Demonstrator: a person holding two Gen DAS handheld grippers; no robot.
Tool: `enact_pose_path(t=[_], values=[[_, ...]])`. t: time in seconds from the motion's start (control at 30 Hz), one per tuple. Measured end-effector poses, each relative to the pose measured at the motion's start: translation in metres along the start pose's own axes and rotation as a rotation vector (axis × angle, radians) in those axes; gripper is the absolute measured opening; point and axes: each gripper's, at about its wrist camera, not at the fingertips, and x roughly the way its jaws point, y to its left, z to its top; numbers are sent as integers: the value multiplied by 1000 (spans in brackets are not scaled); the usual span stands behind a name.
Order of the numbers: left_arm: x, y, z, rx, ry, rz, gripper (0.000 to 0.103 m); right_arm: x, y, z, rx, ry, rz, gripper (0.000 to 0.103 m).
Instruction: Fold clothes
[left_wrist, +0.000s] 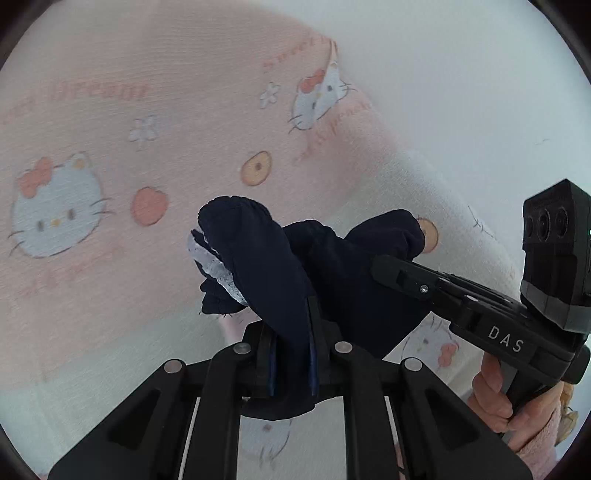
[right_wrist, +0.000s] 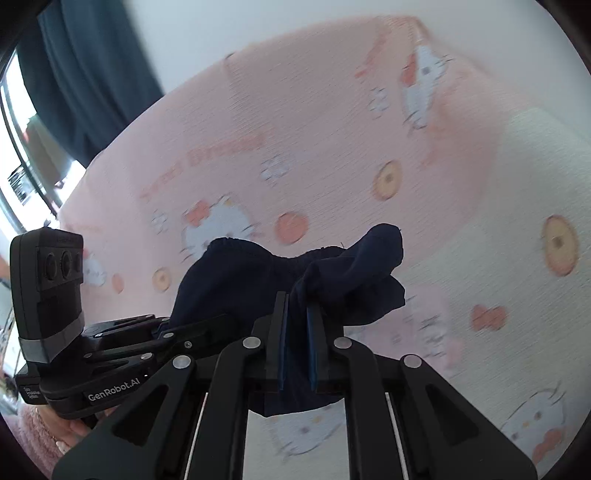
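- The garment (left_wrist: 325, 266) hangs bunched in the air above the bed (left_wrist: 110, 110), held up between the two grippers.
- In the left wrist view, the left gripper (left_wrist: 291, 332) sits at the bottom centre, its jaws closed on one part of the garment.
- The right gripper (left_wrist: 391, 269) reaches in from the right of that view and meets the garment's right side; a hand (left_wrist: 495, 395) grips its handle at lower right.
- In the right wrist view, the left gripper (right_wrist: 207, 325) comes in from the left, and a window (right_wrist: 22, 155) lies at far left beyond the bed.
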Motion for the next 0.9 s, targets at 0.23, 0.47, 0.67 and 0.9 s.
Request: enact_pose_path(t=[0.23,0.47,0.67,0.9], values=[[104,22,-25,-122,205,97,16,71,-93,-33,134,172,-182,10],[50,0,-14,7,-8,152,19,31,-84,-24,78,67,-271,14],[54,-26,-11,128,16,276,30,62,-59,-40,-15,167,-235,14],[40,6,-4,-26,29,306,33,81,-70,-56,40,281,-273,12]])
